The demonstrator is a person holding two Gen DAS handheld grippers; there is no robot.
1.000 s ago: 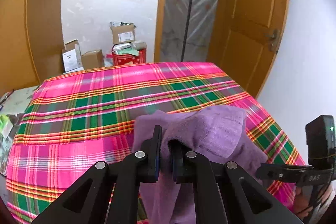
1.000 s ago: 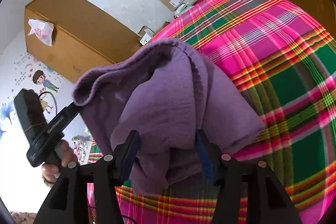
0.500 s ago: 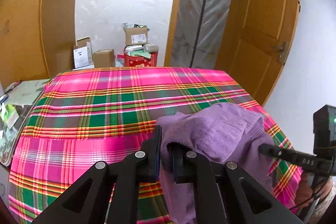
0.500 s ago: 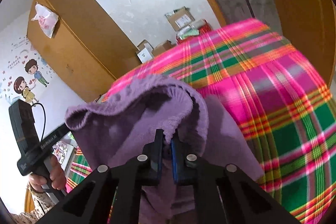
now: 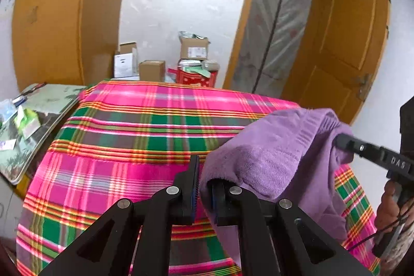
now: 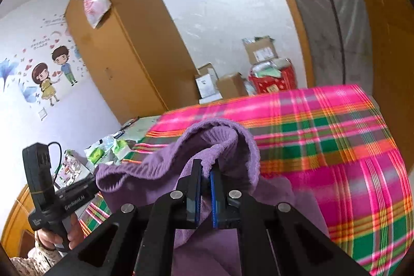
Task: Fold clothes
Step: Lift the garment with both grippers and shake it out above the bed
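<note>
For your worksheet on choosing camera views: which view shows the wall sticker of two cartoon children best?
The right wrist view. The sticker appears whole on the white wall, left of the wardrobe. The left wrist view does not show it; there the wardrobe fills the left side and hardly any of that wall is in frame.

"DAS" on right claw (image 5: 339, 141), "GenRobot.AI" on left claw (image 6: 94, 184)

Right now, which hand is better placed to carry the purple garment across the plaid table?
Probably left: both grippers, left gripper and right gripper, pinch the purple garment, but open plaid table lies beside the left.
</note>
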